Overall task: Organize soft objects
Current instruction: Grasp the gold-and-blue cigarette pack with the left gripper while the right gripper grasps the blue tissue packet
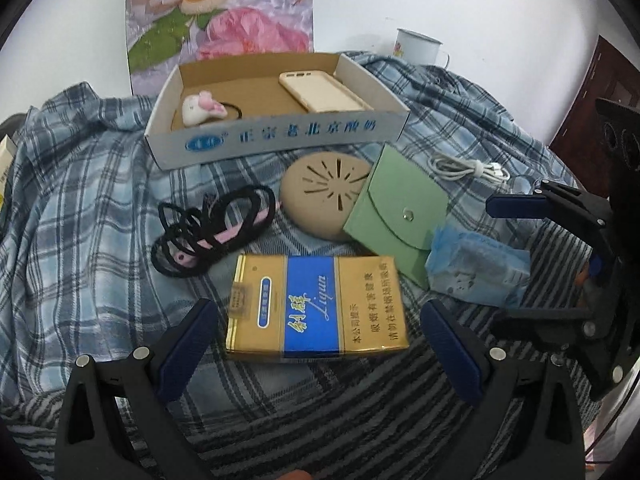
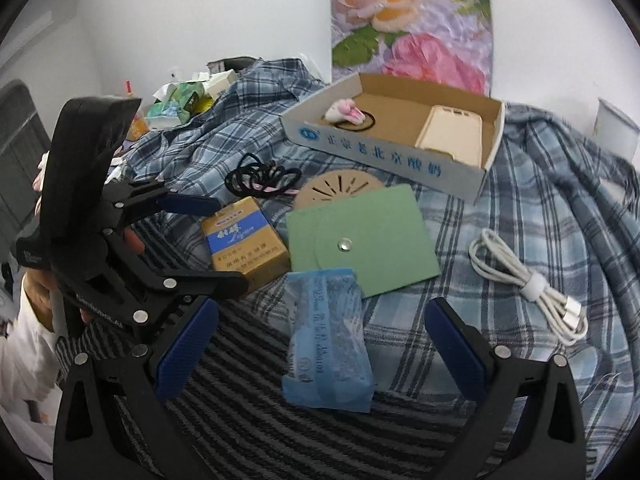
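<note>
While both my grippers hang open over the bed, the thing nearest my right gripper (image 2: 320, 352) is the blue tissue pack (image 2: 327, 336), lying straight ahead of it between the spread fingers but not touched by them. Its long axis runs near to far, almost in line with my fingers, so I judge the jaws would close across its short width with little turning. My left gripper (image 1: 320, 352) is also spread and holds nothing; ahead of it lies the gold and blue cigarette box (image 1: 316, 306), a hard thing, so I judge the right hand has the better claim on the next soft item. From the left view the pack sits off to the right, just beside the green pouch (image 1: 396, 210) and overlapping its near corner.

Farther off, the pouch leans over the tan round disc (image 1: 320, 192), and a tangle of black hair ties (image 1: 208, 232) lies to the left. A white cable (image 2: 528, 280) sits apart on the right. The cardboard tray (image 1: 276, 142) stands at the far side, holding a plush hair tie (image 1: 202, 106) and a phone case (image 1: 320, 90).

Everything rests on a rumpled plaid cloth (image 1: 80, 208) with a striped fabric nearer me; the surface is soft and uneven. Behind are a white wall, a rose-print panel (image 1: 224, 12) and a mug (image 1: 418, 46).
</note>
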Action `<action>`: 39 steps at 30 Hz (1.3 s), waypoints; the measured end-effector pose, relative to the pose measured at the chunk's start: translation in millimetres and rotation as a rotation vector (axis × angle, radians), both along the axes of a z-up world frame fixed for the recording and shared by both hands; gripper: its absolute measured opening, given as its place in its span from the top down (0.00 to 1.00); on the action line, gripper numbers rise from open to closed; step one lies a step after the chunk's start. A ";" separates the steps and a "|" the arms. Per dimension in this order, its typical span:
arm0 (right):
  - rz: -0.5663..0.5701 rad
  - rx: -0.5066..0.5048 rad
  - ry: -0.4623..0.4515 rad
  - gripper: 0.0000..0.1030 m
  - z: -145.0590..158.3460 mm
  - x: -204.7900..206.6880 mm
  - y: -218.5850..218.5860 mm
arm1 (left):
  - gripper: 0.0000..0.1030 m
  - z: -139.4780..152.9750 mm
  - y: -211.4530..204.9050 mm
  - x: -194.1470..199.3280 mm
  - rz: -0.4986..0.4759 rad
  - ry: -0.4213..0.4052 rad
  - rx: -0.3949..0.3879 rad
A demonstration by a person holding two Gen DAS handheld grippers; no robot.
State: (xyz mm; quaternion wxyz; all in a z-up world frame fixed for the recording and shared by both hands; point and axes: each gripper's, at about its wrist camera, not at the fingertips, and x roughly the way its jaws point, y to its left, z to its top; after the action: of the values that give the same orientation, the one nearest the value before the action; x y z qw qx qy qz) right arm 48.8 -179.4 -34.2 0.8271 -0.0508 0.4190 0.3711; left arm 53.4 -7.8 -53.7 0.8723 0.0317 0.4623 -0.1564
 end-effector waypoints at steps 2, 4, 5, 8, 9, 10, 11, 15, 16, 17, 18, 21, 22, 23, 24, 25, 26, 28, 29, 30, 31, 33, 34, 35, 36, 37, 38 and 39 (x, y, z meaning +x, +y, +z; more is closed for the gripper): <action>-0.011 -0.001 0.002 0.00 -0.6 0.8 -0.6 | 0.01 -1.6 0.1 0.2 -0.006 0.002 -0.003; -0.015 0.001 -0.002 0.00 0.1 0.3 -1.5 | 0.02 -2.1 -0.1 0.3 -0.009 0.005 -0.005; -0.013 0.001 -0.002 0.00 0.2 0.1 -1.7 | 0.07 -2.8 0.1 0.4 -0.009 0.008 -0.005; -0.014 -0.006 0.008 0.05 -1.3 1.5 -0.9 | 0.14 -7.8 -0.4 2.2 -0.005 0.030 0.002; -0.012 -0.008 0.013 0.09 -2.0 1.8 -0.4 | 0.14 -8.2 -0.6 2.2 -0.005 0.028 0.004; -0.011 -0.012 0.017 0.12 -2.8 2.7 0.6 | 0.14 -7.6 -0.8 1.3 -0.008 0.024 0.004; -0.012 -0.018 0.019 0.18 -3.7 3.2 1.7 | 0.14 -7.7 -1.2 0.9 -0.013 0.024 0.002; 0.004 -0.037 0.046 0.29 -9.0 6.0 5.6 | 0.14 -8.3 -0.3 1.7 -0.013 0.026 0.000; 0.008 -0.042 0.051 0.32 -10.3 6.4 6.5 | 0.14 -8.3 -0.6 1.8 -0.013 0.026 0.002; 0.012 -0.048 0.056 0.40 -11.7 6.7 7.4 | 0.14 -8.4 -1.2 1.6 -0.013 0.025 0.006; 0.015 -0.057 0.062 0.49 -13.5 6.9 9.0 | 0.14 -8.4 -1.7 1.6 -0.014 0.024 0.010; 0.018 -0.080 0.050 0.55 -14.9 5.3 12.1 | 0.14 -8.5 -2.3 2.0 -0.014 0.025 0.012; 0.017 -0.086 0.047 0.56 -15.2 4.9 12.5 | 0.14 -8.6 -2.7 2.0 -0.014 0.025 0.011; 0.015 -0.088 0.045 0.58 -15.1 5.2 12.6 | 0.14 -8.8 -3.1 2.0 -0.013 0.025 0.011; 0.013 -0.090 0.043 0.60 -15.1 5.1 12.6 | 0.14 -8.9 -2.3 1.8 -0.014 0.025 0.011; 0.013 -0.091 0.040 0.60 -15.0 4.7 12.7 | 0.14 -8.9 -2.2 1.8 -0.014 0.025 0.011; 0.014 -0.095 0.035 0.60 -14.5 4.3 13.3 | 0.14 -8.9 -2.0 1.7 -0.015 0.025 0.012; 0.012 -0.107 0.013 0.61 -12.5 1.3 14.7 | 0.14 -9.0 -2.1 1.7 -0.014 0.025 0.013; 0.011 -0.112 -0.001 0.62 -11.2 -0.1 14.9 | 0.14 -8.9 -1.9 1.6 -0.014 0.025 0.012; 0.010 -0.115 -0.014 0.62 -9.9 -1.9 15.1 | 0.14 -9.1 -2.3 1.5 -0.015 0.024 0.013; 0.005 -0.121 -0.033 0.62 -8.4 -4.0 15.5 | 0.14 -9.5 -2.4 1.8 -0.016 0.023 0.014; 0.008 -0.123 -0.061 0.63 -5.1 -7.9 15.7 | 0.15 -9.8 -2.4 1.1 -0.016 0.017 0.016; 0.006 -0.121 -0.076 0.63 -3.2 -10.0 15.2 | 0.15 -9.7 -2.8 0.8 -0.016 0.013 0.016; 0.002 -0.117 -0.089 0.63 -1.3 -11.3 14.3 | 0.15 -9.6 -2.3 0.2 -0.016 0.011 0.015; -0.002 -0.110 -0.098 0.63 0.5 -12.0 12.7 | 0.15 -9.2 -2.0 -0.1 -0.017 0.008 0.012; -0.006 -0.101 -0.105 0.63 2.1 -12.4 10.9 | 0.15 -8.6 -1.6 -0.8 -0.018 0.004 0.007; -0.012 -0.094 -0.110 0.63 3.5 -12.7 9.8 | 0.15 -7.4 -0.3 -1.8 -0.017 -0.003 0.000; -0.019 -0.087 -0.115 0.63 4.8 -12.7 8.0 | 0.15 -6.3 1.0 -2.9 -0.016 -0.010 -0.007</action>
State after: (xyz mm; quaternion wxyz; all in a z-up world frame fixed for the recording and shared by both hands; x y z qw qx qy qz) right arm 36.0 -171.4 -29.4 0.8505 -0.1039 0.3869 0.3410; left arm 50.4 -6.8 -60.0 0.8734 0.0331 0.4571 -0.1646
